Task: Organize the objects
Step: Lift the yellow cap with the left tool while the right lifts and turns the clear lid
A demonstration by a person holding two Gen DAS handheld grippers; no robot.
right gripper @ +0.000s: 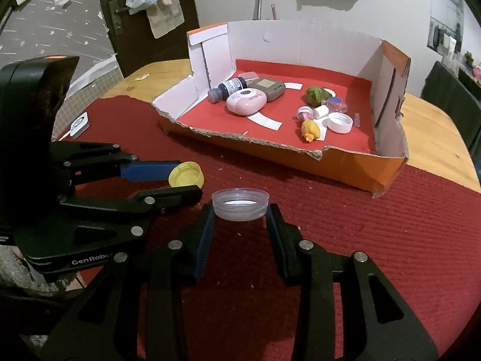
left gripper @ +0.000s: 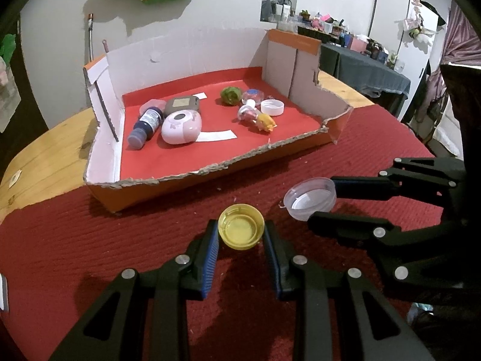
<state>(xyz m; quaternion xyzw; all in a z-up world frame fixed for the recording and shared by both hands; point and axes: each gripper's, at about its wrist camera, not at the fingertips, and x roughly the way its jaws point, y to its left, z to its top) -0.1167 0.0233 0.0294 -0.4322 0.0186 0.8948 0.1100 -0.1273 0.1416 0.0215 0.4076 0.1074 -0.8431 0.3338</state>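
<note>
A: Currently, what does each claw hold?
B: The left gripper (left gripper: 241, 232) clamps the yellow cap (left gripper: 241, 226); the right gripper (right gripper: 240, 210) clamps the clear cap (right gripper: 240, 204). Both caps hang above the red mat (left gripper: 345, 156), near the front edge of the cardboard tray (left gripper: 210, 171).
A: Progress?
B: Several items already lie in the tray. These two caps are left to place, by my estimate.

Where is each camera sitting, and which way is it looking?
Left wrist: sits on the left claw, looking forward and down over its yellow cap to the cardboard box; the right claw shows at the right.
Right wrist: sits on the right claw, looking over its clear cap; the left claw shows at the left.
Both share the box, both caps and the red cloth.
</note>
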